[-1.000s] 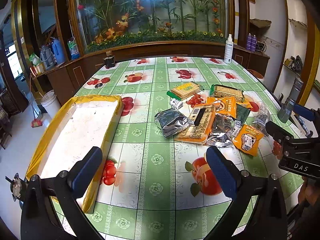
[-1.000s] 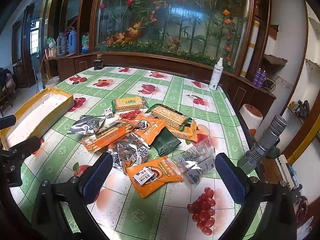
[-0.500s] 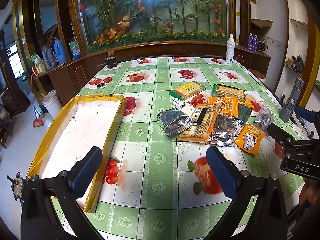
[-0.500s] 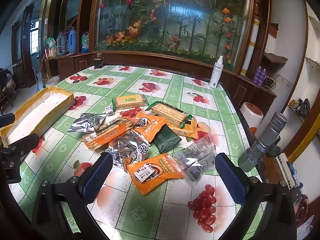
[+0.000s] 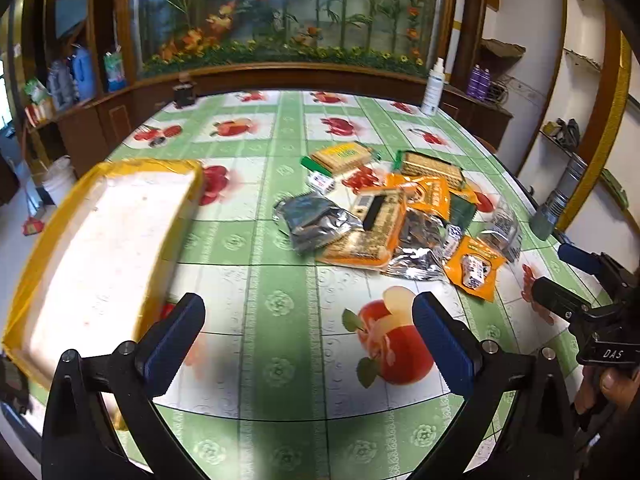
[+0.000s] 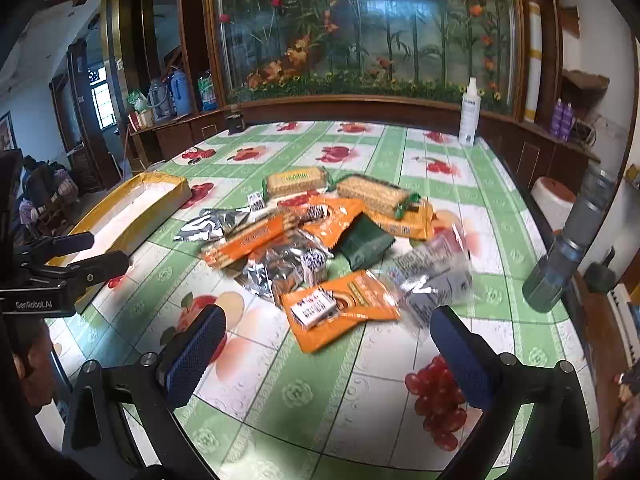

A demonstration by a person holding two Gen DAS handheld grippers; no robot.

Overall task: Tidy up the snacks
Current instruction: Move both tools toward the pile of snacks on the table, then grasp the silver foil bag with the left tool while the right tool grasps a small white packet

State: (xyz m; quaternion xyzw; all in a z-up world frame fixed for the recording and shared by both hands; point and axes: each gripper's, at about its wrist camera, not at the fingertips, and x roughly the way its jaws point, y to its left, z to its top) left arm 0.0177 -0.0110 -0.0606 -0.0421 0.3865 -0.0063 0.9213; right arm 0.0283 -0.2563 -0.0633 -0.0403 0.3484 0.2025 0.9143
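Note:
A heap of snack packets lies mid-table: orange packets (image 6: 340, 308) (image 5: 474, 266), silver foil bags (image 5: 316, 222) (image 6: 280, 268), a long orange biscuit pack (image 5: 372, 228), cracker packs (image 6: 296, 180) (image 6: 372, 196), a dark green pouch (image 6: 366, 242) and a clear bag (image 6: 432, 276). A yellow tray (image 5: 24, 280) with a white inside stands at the left, also seen as the yellow tray (image 6: 160, 182) in the right wrist view. My left gripper (image 5: 308, 344) is open above bare tablecloth, short of the heap. My right gripper (image 6: 328, 354) is open, hovering just before the nearest orange packet.
The table wears a green-and-white fruit-print cloth (image 5: 288, 288). A white spray bottle (image 6: 469, 112) stands at the far edge. A grey metal flashlight (image 6: 568, 240) stands at the right rim. Wooden cabinets and a flower-painted glass panel lie behind.
Both grippers have moved forward and a little right toward the snack heap; the views are motion-blurred. Both stay open. The snacks have not moved.

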